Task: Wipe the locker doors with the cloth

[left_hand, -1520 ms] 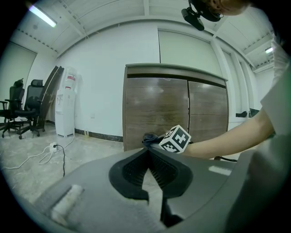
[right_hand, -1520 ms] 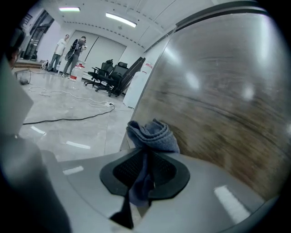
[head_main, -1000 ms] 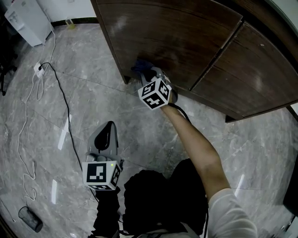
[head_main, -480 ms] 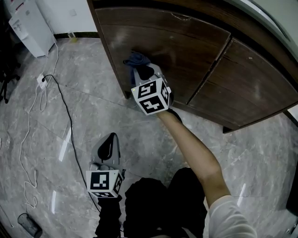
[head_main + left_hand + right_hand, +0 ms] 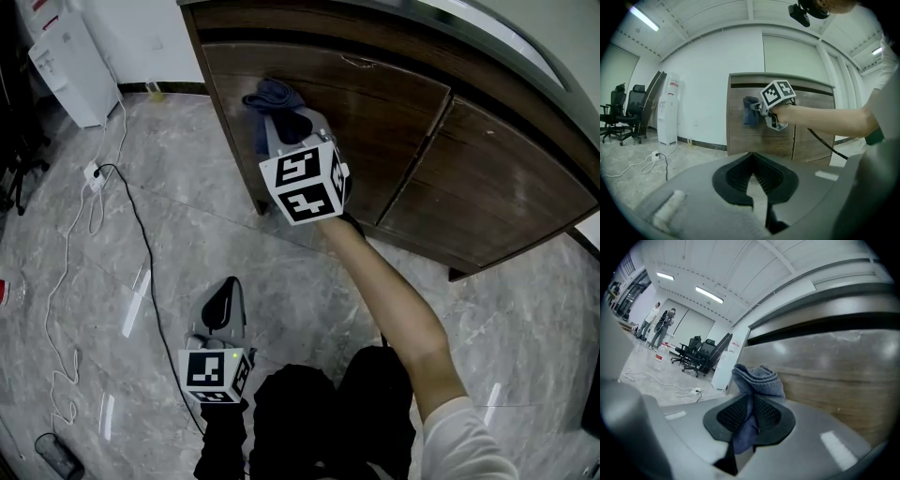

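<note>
A bunched blue-grey cloth is pressed against the left dark-brown locker door, near its top left corner. My right gripper is shut on the cloth and points at the door. In the right gripper view the cloth bulges out past the black pads, against the wood door. My left gripper hangs low over the floor, away from the locker, shut and holding nothing. The left gripper view shows its jaws together, with the cloth on the door beyond.
A second locker door stands to the right. A white water dispenser is at the wall on the left. A black cable and a white power strip lie on the marble floor. Office chairs and two people are farther off.
My right gripper has carried the cloth up the left door, from low down to near its top. The left gripper has stayed in place.
</note>
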A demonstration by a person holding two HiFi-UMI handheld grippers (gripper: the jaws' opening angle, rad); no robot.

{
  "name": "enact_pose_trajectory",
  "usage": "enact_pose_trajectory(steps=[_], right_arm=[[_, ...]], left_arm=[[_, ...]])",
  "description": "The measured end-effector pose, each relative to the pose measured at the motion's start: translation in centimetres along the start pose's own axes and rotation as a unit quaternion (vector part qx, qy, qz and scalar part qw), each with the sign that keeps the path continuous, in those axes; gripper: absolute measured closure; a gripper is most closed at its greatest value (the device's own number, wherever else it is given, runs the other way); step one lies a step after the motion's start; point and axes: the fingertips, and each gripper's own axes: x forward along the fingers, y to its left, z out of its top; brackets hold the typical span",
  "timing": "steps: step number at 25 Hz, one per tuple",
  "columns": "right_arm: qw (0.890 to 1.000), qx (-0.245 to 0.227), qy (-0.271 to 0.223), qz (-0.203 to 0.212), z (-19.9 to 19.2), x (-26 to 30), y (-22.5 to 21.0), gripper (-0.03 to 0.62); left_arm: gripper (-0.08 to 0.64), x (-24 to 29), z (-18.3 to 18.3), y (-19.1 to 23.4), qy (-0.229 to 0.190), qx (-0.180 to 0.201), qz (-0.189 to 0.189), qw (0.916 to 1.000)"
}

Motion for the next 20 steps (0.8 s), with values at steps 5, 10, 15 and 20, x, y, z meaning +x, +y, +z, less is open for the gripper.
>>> enact_pose_trajectory(steps=[5, 10, 15, 20], right_arm=[[1.0, -0.001, -0.03, -0.008, 4.4, -0.2, -1.2, 0.545], [0.999, 0.003, -0.045, -0.015, 6.5, -0.2, -1.6, 0.545], [0.998, -0.007, -0.057, -0.024, 6.6, 0.0, -1.5, 0.545], [0.999, 0.003, -0.049, -0.022, 4.4, 0.4, -0.8, 0.545]], left_arm=[[0.557, -0.1, 0.4, -0.2, -0.004, 0.002, -0.002, 1.0], [0.557, -0.1, 0.5, -0.4, -0.005, 0.001, -0.004, 1.0], [0.557, -0.1, 0.1, -0.4, -0.003, 0.0, -0.003, 1.0], [0.557, 0.0, 0.0, -0.1, -0.001, -0.001, -0.003, 1.0]])
